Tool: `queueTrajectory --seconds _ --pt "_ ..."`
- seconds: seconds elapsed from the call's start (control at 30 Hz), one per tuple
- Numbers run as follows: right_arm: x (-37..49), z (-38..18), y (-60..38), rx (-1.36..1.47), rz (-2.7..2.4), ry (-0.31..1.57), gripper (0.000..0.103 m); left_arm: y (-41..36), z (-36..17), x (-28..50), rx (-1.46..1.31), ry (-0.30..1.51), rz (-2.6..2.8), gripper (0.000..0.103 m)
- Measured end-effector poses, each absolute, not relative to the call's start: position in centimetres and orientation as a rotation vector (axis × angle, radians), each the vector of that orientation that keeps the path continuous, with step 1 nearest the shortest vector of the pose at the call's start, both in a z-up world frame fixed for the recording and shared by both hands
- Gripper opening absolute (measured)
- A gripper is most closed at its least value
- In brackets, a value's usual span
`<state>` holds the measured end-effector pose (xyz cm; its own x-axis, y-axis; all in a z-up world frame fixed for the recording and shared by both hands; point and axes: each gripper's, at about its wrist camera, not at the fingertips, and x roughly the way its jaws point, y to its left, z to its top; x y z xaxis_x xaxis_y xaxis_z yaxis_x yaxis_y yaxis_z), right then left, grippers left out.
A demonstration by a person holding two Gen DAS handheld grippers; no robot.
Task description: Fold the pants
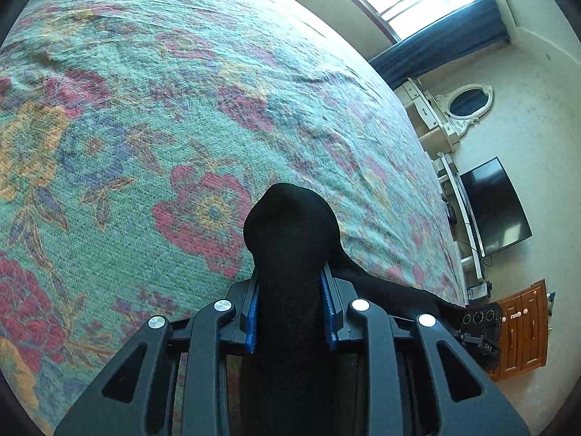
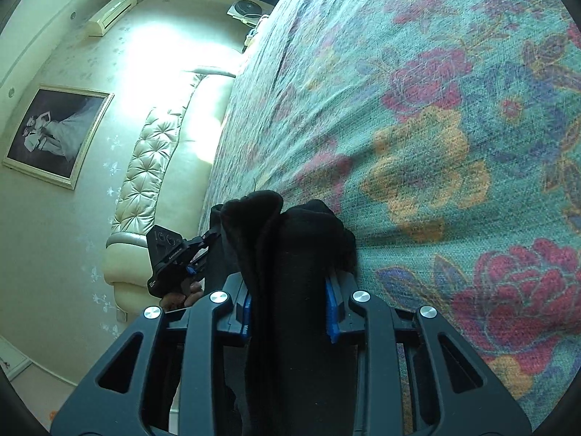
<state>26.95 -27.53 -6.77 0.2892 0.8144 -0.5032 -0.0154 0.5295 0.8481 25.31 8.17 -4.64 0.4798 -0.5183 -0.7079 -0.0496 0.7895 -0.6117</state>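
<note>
Headboard (image 2: 156, 167) beyond right-view pants (image 2: 290, 254)

Free room over the bed.
The teal floral woven bedspread (image 1: 174, 116) lies flat and open ahead of both tongs; black bunched fabric pants (image 1: 290, 239) fill each jaw gap, and the cream tufted headboard (image 2: 159, 152) bounds one side.
</note>
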Motion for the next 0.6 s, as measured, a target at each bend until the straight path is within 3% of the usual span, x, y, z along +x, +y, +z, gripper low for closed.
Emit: queueTrajectory --seconds 0.07,0.1,0.13,0.2,0.27,0.37,0.47,0.6 --pt "27.1 -7.2 -27.6 0.876 0.646 1.161 0.032 8.2 -5.5 25.5 -0.622 1.063 -0.317 0.031" --pt "27.0 -7.5 -27.9 0.895 0.64 1.169 0.036 8.3 -5.8 25.4 -0.625 1.067 -0.323 0.035" --pt "26.8 -7.8 -28.2 0.904 0.622 1.181 0.049 8.4 -6.1 25.3 -0.643 1.063 -0.339 0.038" --pt "26.0 -7.9 -28.8 0.937 0.629 1.172 0.053 9.1 -6.1 24.5 -0.704 1.04 -0.371 0.047" --pt "24.9 -7.7 -29.3 0.952 0.64 1.165 0.064 9.8 -5.9 23.2 -0.752 1.029 -0.384 0.052" --pt "22.4 -7.3 -29.8 0.97 0.671 1.161 0.074 10.9 -5.7 20.3 -0.798 1.028 -0.402 0.055" --pt "20.0 -7.3 -29.7 0.968 0.701 1.169 0.076 12.3 -5.9 16.6 -0.85 1.017 -0.388 0.061" --pt "17.3 -7.6 -29.3 0.998 0.723 1.14 0.077 13.0 -6.4 12.2 -0.894 1.016 -0.365 0.061"
